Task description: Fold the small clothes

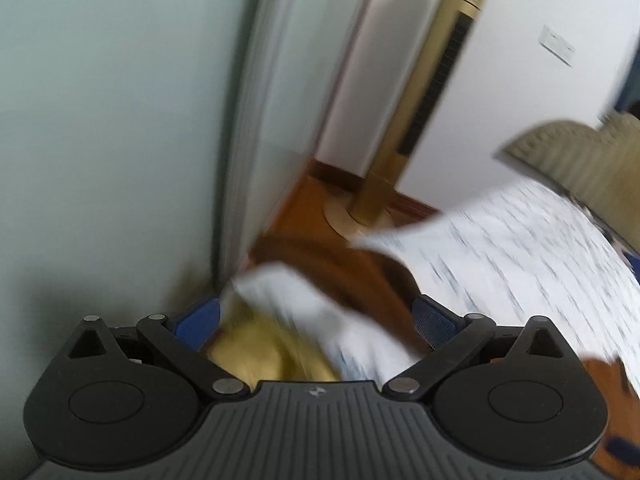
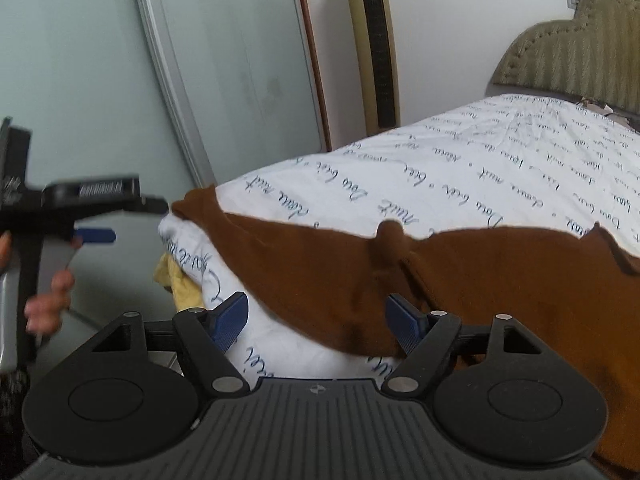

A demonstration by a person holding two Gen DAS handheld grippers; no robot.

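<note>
A brown garment (image 2: pixel 460 276) lies spread across the bed's white script-printed sheet (image 2: pixel 460 160). My right gripper (image 2: pixel 318 318) is open, its blue pads either side of the garment's near edge, low over the bed corner. My left gripper (image 1: pixel 318 320) is open and empty, seen blurred at the bed's left corner, with the brown garment (image 1: pixel 344 276) just ahead. In the right wrist view the left gripper (image 2: pixel 94 236) hangs left of the bed, held by a hand, apart from the cloth.
A yellow cloth (image 2: pixel 180 284) pokes out under the sheet at the bed corner, also in the left wrist view (image 1: pixel 260 356). A gold tower fan (image 2: pixel 374 44), a glass sliding door (image 2: pixel 224 60) and a padded headboard (image 2: pixel 576 52) stand behind.
</note>
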